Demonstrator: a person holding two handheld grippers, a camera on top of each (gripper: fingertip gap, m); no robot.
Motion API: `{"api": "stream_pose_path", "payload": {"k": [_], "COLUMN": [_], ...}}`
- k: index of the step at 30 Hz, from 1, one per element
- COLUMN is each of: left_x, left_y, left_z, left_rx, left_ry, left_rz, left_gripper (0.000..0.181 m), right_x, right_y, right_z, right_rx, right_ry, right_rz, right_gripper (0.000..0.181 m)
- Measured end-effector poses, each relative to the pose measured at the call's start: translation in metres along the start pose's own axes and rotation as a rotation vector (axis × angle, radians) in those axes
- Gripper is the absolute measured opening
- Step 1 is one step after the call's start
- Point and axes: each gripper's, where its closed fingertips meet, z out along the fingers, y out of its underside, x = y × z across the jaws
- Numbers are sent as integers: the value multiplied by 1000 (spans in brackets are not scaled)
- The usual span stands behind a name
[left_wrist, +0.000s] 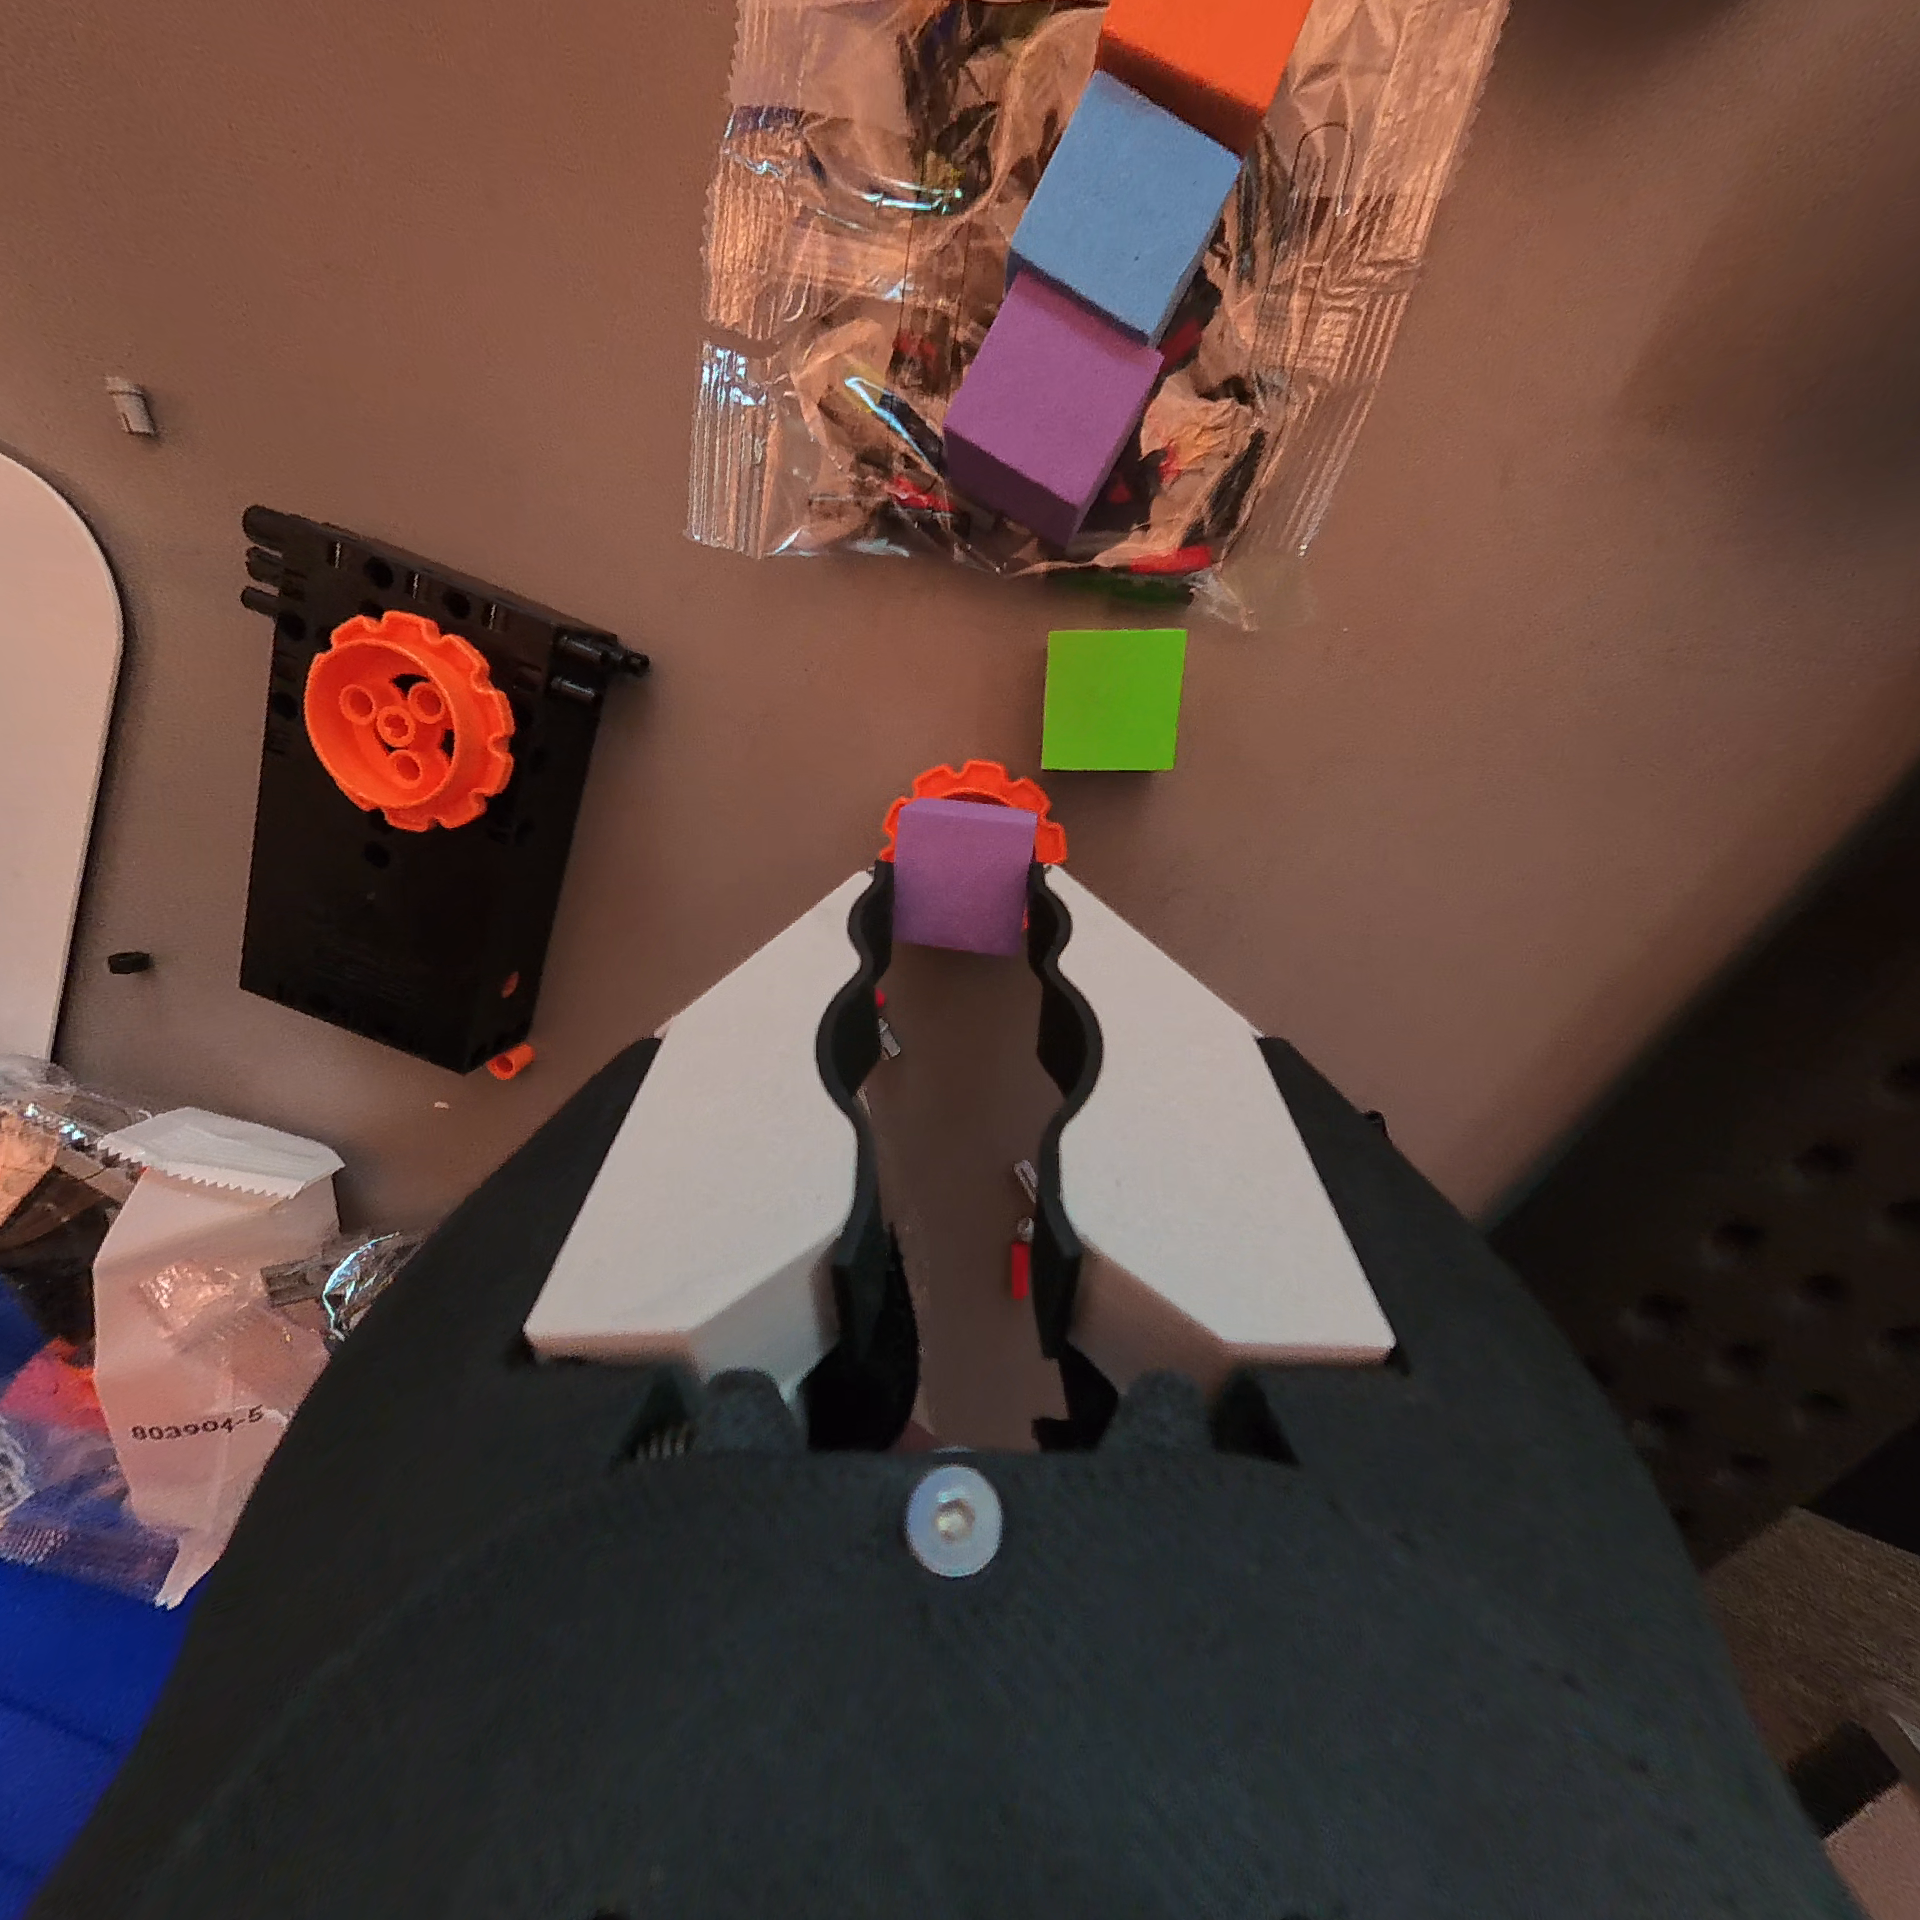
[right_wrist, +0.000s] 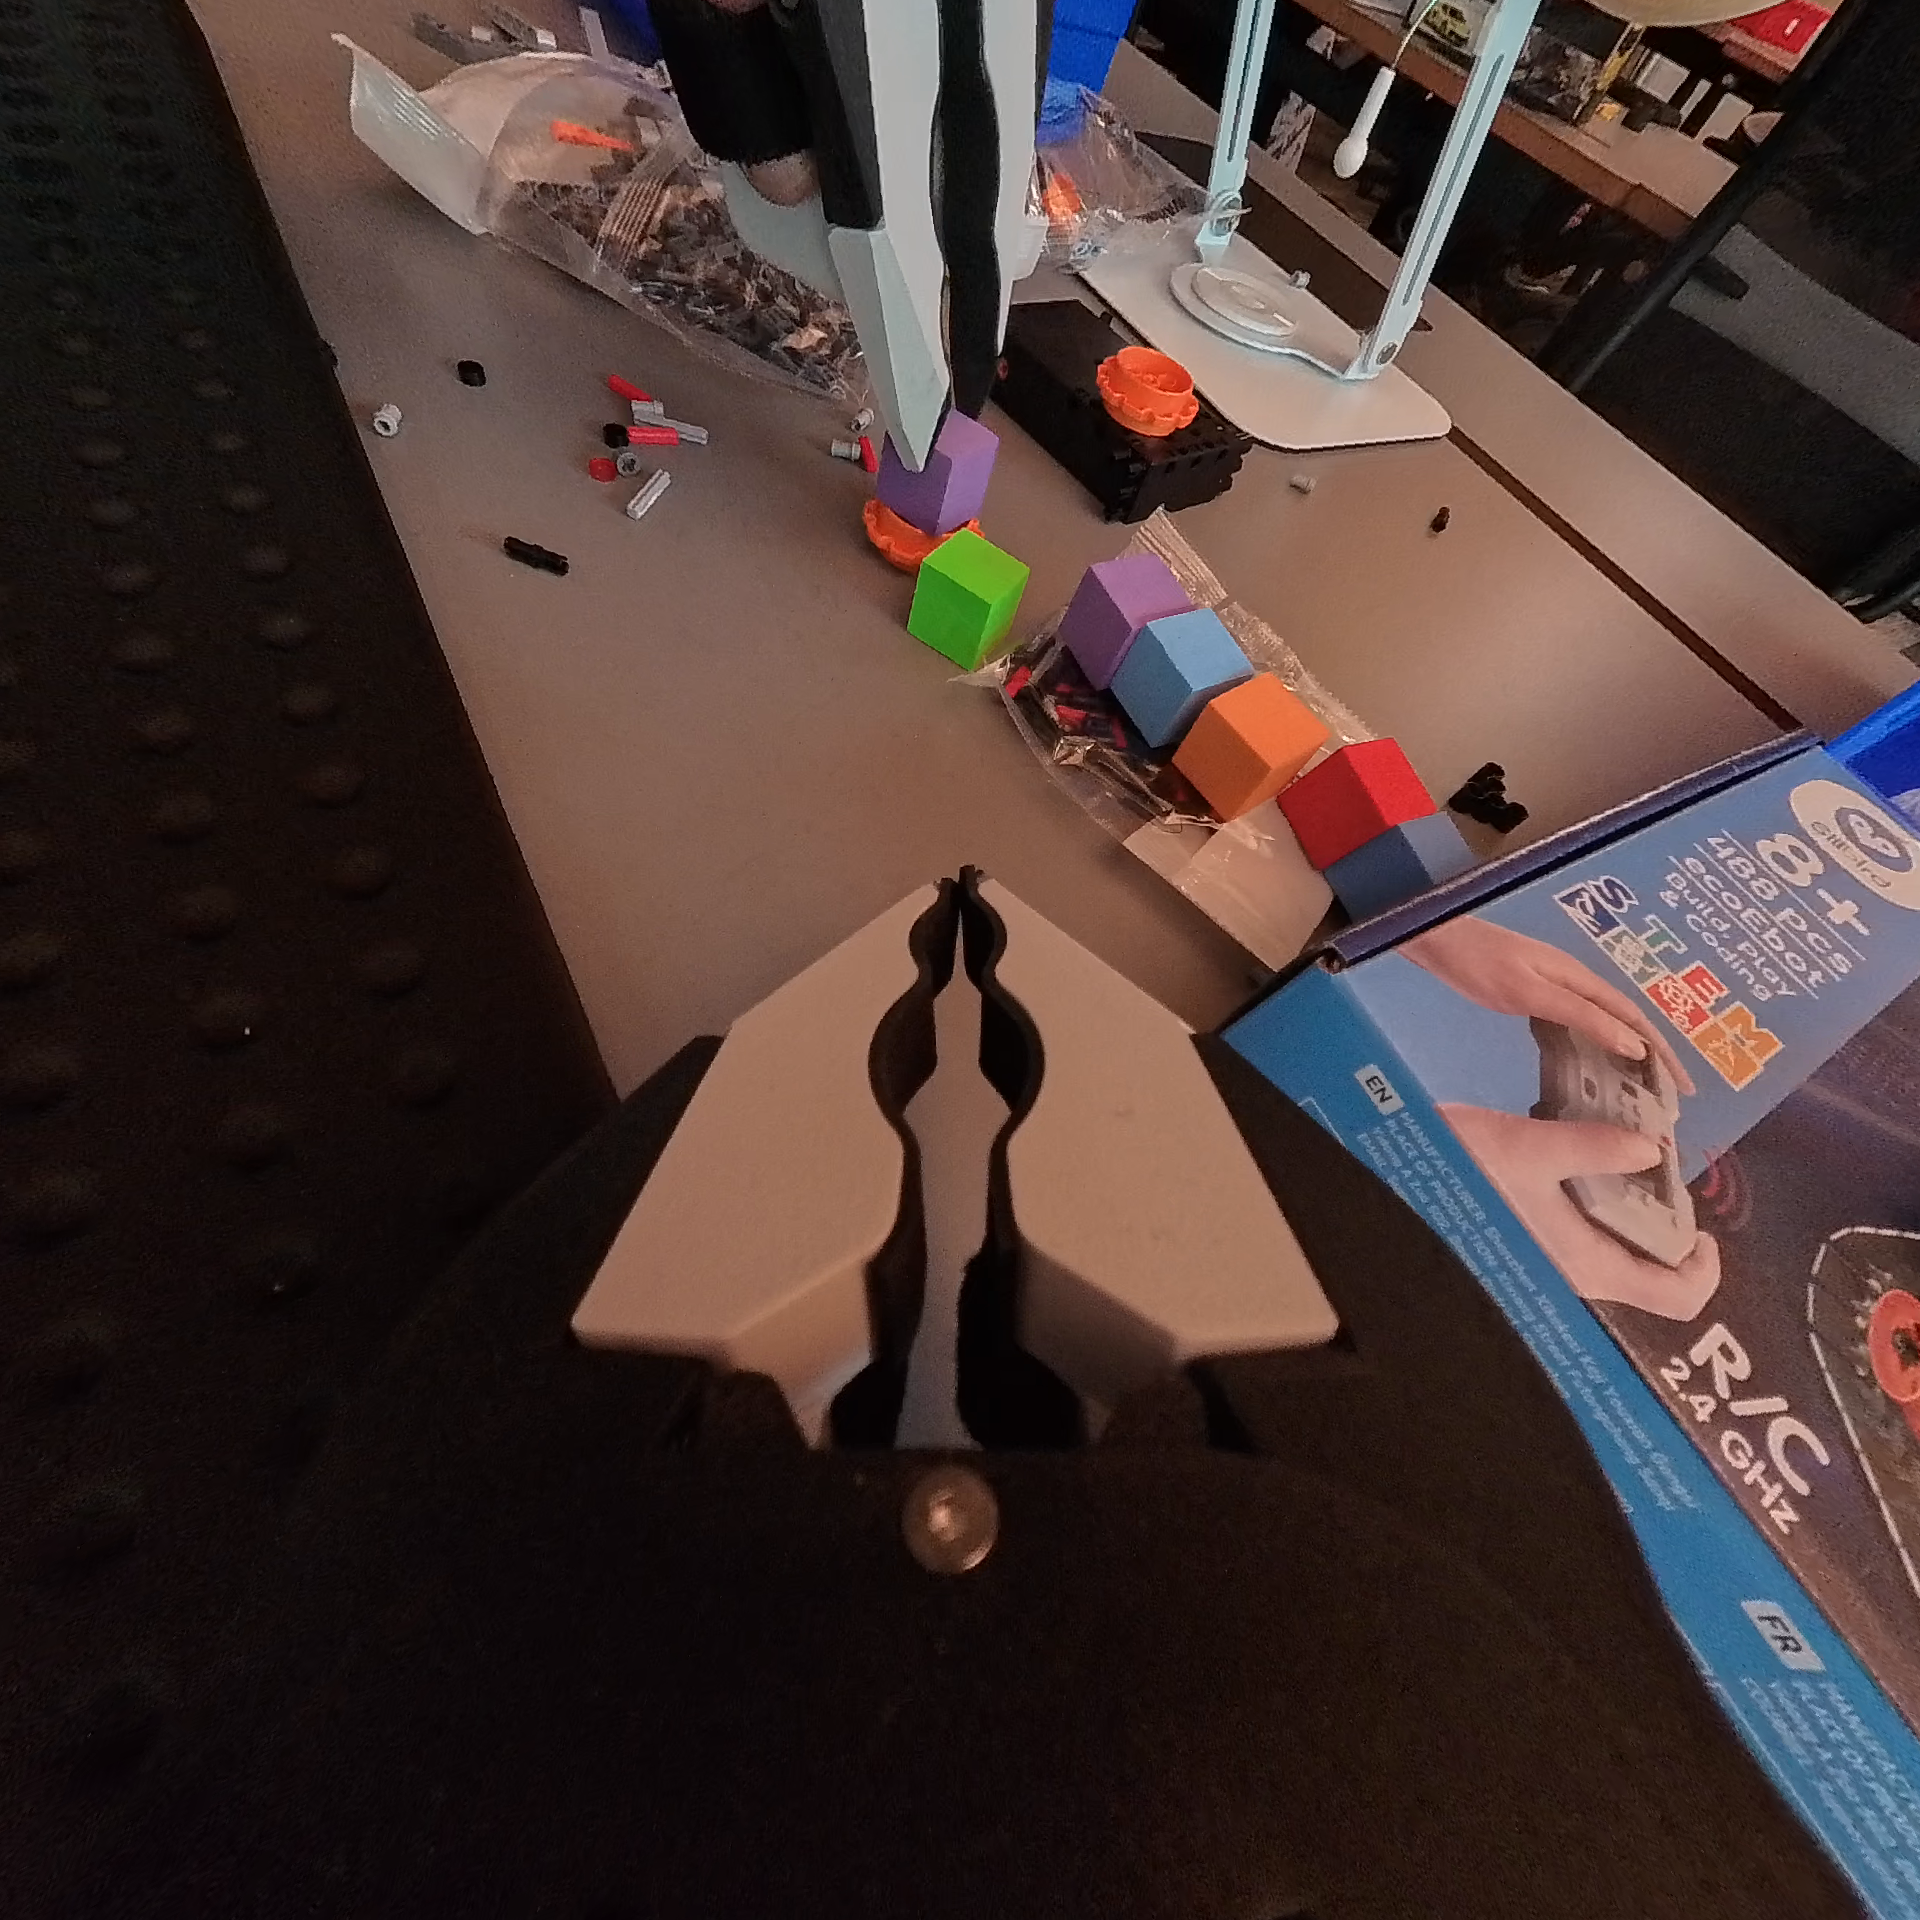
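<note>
We hold a purple foam cube (left_wrist: 966, 878) pinched between the fingertips of our left gripper (left_wrist: 958, 878), the jaws closed on two opposite faces of it. The cube hangs over a loose orange gear wheel (left_wrist: 968, 777), which lies on the table (right_wrist: 727, 779) just beside the green cube (left_wrist: 1114, 698). From the right wrist view the purple cube sits right on top of the gear, but we cannot tell whether the two touch.

Our right gripper (right_wrist: 961, 894) holds nothing. Its jaws are pressed together at the tips, and it hovers well apart from the green cube, next to a blue printed box (right_wrist: 1662, 1091).

On the far side of the green cube from the gear lies a clear plastic bag (left_wrist: 831, 312) of small parts. A row of cubes runs across it, away from the green cube: a second purple cube (left_wrist: 1049, 405), a light blue cube (left_wrist: 1127, 208) and an orange cube (left_wrist: 1195, 52). A red cube (right_wrist: 1356, 800) and a dark blue cube (right_wrist: 1397, 862) come after them, against the box.

To the other side of the green cube, beyond the loose gear, a black block (left_wrist: 405, 883) carries a mounted orange gear (left_wrist: 407, 719). Small loose pins and bushes (right_wrist: 644, 436) are scattered farther off, near a larger bag of dark pieces (right_wrist: 665, 229).
</note>
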Motion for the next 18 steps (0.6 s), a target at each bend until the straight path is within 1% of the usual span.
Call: {"api": "stream_pose_path", "payload": {"k": [4, 7, 9, 11, 15, 18], "left_x": [0, -5, 2, 16, 30, 26], "left_y": [0, -4, -17, -28, -29, -26], "left_z": [0, -5, -12, -14, 4, 18], "left_rx": [0, 21, 82, 105, 15, -44], "left_ry": [-1, -36, -26, -2, 0, -33], "left_rz": [1, -3, 6, 59, 142, 148], "left_gripper": [25, 44, 46, 45, 41, 34], "right_x": [0, 0, 0, 0, -1, -1], "right_y": [0, 0, 0, 0, 0, 0], "right_z": [0, 0, 0, 0, 0, -1], "right_rx": [1, 1, 1, 0, -2, 0], "right_ry": [0, 1, 0, 0, -1, -1], "right_rz": [0, -1, -1, -2, -3, -1], "right_gripper": [0, 0, 0, 0, 0, 0]}}
